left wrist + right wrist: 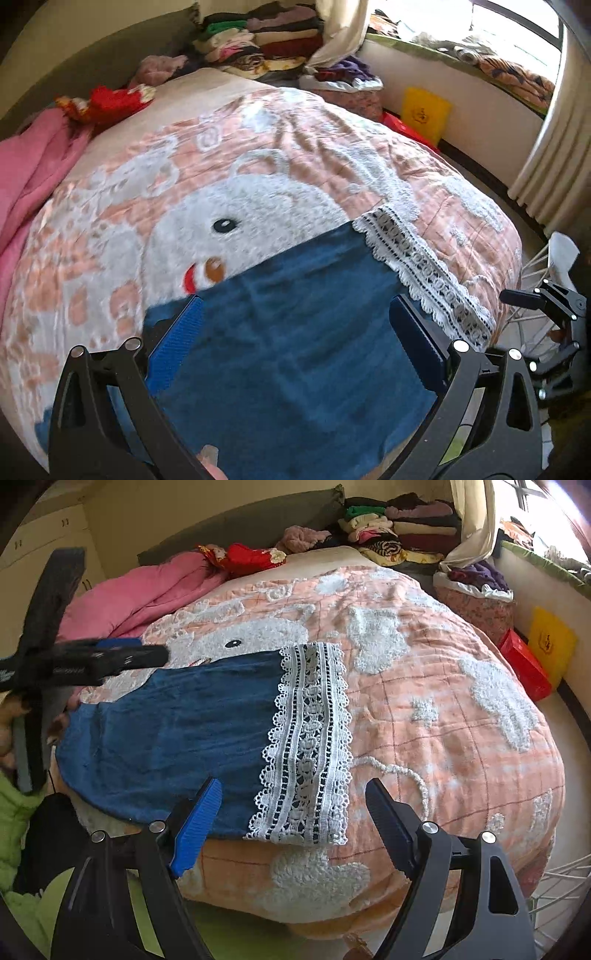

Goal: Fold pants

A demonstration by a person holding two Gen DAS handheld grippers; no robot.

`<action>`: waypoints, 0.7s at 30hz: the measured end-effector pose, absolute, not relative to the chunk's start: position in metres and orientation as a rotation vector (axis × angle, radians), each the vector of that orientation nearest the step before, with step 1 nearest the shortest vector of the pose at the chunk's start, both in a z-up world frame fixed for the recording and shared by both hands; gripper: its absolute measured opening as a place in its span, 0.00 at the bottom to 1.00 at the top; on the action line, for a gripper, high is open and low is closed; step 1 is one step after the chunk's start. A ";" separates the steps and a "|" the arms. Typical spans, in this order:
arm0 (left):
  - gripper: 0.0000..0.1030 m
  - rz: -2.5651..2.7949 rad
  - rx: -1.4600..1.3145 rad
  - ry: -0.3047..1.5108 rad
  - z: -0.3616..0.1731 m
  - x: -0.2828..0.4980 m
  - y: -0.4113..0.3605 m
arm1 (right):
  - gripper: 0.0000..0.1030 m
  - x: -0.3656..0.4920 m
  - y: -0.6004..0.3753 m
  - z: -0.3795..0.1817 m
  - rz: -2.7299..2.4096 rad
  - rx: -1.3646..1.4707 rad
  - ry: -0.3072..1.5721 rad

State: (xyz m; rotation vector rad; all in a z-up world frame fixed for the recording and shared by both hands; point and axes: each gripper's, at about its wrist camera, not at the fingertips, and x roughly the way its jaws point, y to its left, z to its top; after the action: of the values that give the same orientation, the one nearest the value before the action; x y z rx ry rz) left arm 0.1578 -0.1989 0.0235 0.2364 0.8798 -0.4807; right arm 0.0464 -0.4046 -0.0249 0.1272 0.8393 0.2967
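Pants: a blue pair point(177, 731) with a broad white lace hem point(310, 746) lies flat on the near part of the bed, lace end toward the window side
Bed: a peach blanket point(424, 686) with a fluffy white cartoon animal on it covers the mattress — the blue cloth overlaps the animal's face just below its eye point(224, 225)
Left gripper: the left gripper point(299, 332) hangs low over the blue cloth, jaws spread wide with fabric showing between them, nothing pinched; one blue ribbed pad point(177, 343) faces the camera
Right gripper: the right gripper point(295, 823) sits at the near edge of the bed, jaws wide apart and empty; the lace hem lies in the gap between the fingers, and whether either fingertip touches the cloth cannot be told
Seen across: from the right wrist the left tool point(74, 661) shows at the far end of the pants, over the blanket
Surroundings: a pink quilt point(140, 590) bunched at the head of the bed, stacked folded clothes point(402, 524) by the curtain — a yellow bin point(552, 642) and a red box point(524, 664) on the floor under the window ledge
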 end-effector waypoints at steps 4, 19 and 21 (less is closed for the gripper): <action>0.91 -0.531 0.279 0.877 0.016 0.172 -0.220 | 0.77 0.046 -0.406 -0.033 0.315 0.149 0.852; 0.89 -0.602 0.384 0.911 -0.029 0.222 -0.274 | 0.77 0.060 -0.418 -0.063 0.325 0.271 0.906; 0.87 -0.612 0.392 0.912 -0.034 0.223 -0.279 | 0.74 0.062 -0.418 -0.067 0.337 0.281 0.909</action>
State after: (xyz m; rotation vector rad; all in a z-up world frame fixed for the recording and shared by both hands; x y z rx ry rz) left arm 0.2235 -0.2786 -0.0335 0.3918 0.9116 -0.6123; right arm 0.0622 -0.4179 -0.0668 0.2814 0.9091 0.3370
